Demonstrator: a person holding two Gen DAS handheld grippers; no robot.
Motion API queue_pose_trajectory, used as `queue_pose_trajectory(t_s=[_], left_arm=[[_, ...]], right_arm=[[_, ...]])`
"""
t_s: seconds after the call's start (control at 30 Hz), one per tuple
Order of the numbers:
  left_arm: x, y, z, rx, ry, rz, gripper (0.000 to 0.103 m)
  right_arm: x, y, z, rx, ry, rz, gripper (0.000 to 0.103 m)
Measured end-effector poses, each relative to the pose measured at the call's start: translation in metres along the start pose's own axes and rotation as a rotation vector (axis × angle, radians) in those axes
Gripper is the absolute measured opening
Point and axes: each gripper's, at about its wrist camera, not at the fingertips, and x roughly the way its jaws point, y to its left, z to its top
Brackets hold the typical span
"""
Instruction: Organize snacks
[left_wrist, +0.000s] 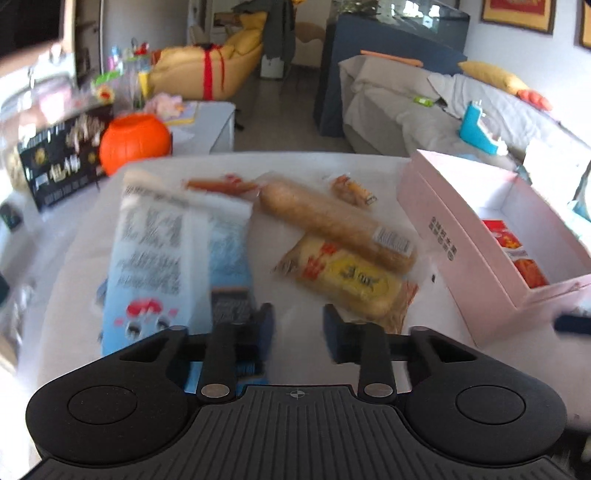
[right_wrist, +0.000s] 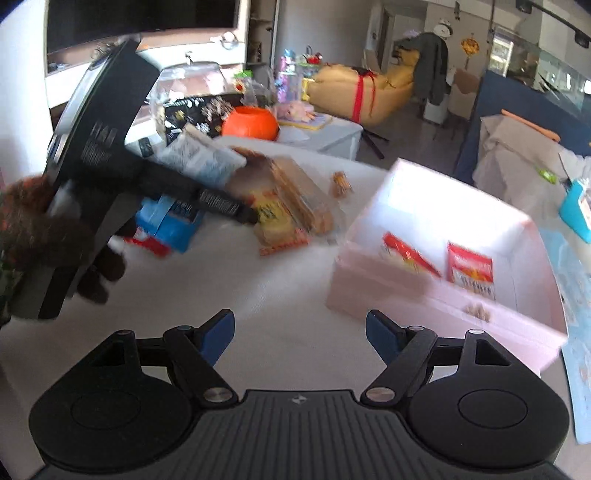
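Beside the open pink cardboard box (right_wrist: 436, 295) two red snack packets (right_wrist: 469, 269) already lie inside, so sorting is begun, hardly finished. Left of the box wait a long brown bread roll in clear wrap (left_wrist: 332, 221), a yellow packet (left_wrist: 347, 280), a pale blue bag (left_wrist: 155, 251) (plus two small pieces behind). Left gripper (left_wrist: 297, 325) narrow, nothing between; right gripper (right_wrist: 300, 336) wide, empty.
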Motion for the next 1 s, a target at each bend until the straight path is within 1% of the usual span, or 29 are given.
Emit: queue_pose_trajectory(t_s=[0.07,0.13,0.17,0.23,0.3,0.33,0.43,0.5,0.57,0.6,0.63,0.7,0.73,0.8,0.83,0.9,0.97,1.0], left_arm=[[-0.01,0.012,-0.006,-0.064,-0.003,-0.061,0.031],[-0.019,0.021,-0.013,-0.121,-0.015,-0.095,0.031],[-0.024,0.026,-0.017,-0.151,-0.023,-0.11,0.031],[-0.035,0.031,-0.022,-0.193,-0.038,-0.134,0.031],[-0.046,0.037,-0.026,-0.222,-0.056,-0.156,0.031],[-0.052,0.039,-0.027,-0.226,-0.064,-0.164,0.031],[-0.065,0.042,-0.032,-0.228,-0.082,-0.181,0.031],[-0.068,0.04,-0.035,-0.209,-0.077,-0.181,0.031],[-0.069,0.037,-0.039,-0.179,-0.064,-0.177,0.031],[-0.068,0.037,-0.042,-0.174,-0.058,-0.174,0.031],[-0.068,0.038,-0.045,-0.173,-0.051,-0.171,0.031],[-0.066,0.043,-0.051,-0.187,-0.044,-0.165,0.031],[-0.065,0.045,-0.052,-0.197,-0.043,-0.163,0.031],[-0.063,0.05,-0.054,-0.223,-0.043,-0.158,0.031],[-0.063,0.052,-0.054,-0.232,-0.044,-0.155,0.031],[-0.064,0.054,-0.054,-0.24,-0.049,-0.147,0.031],[-0.064,0.055,-0.054,-0.252,-0.049,-0.148,0.031],[-0.064,0.055,-0.053,-0.259,-0.046,-0.149,0.031]], right_arm=[[0.001,-0.003,0.021,0.005,-0.023,0.04,0.078],[0.011,-0.008,0.048,0.014,-0.031,0.065,0.077],[0.019,-0.011,0.063,0.017,-0.028,0.066,0.076],[0.043,-0.017,0.092,0.024,0.005,0.063,0.073],[0.072,-0.026,0.12,0.052,0.061,0.045,0.062],[0.091,-0.031,0.134,0.067,0.093,0.03,0.059],[0.137,-0.038,0.164,0.107,0.148,-0.05,0.058],[0.168,-0.041,0.178,0.112,0.177,-0.105,0.058],[0.199,-0.037,0.184,0.062,0.217,-0.176,0.056],[0.212,-0.035,0.185,0.045,0.241,-0.201,0.05],[0.224,-0.034,0.185,0.037,0.278,-0.214,0.046],[0.239,-0.036,0.182,0.055,0.331,-0.197,0.039],[0.241,-0.036,0.179,0.058,0.342,-0.192,0.036],[0.24,-0.036,0.173,0.063,0.363,-0.179,0.022],[0.238,-0.036,0.17,0.066,0.369,-0.165,0.02],[0.225,-0.03,0.162,0.067,0.375,-0.135,0.02],[0.209,-0.024,0.152,0.073,0.393,-0.084,0.02],[0.2,-0.022,0.144,0.099,0.414,-0.045,0.02]])
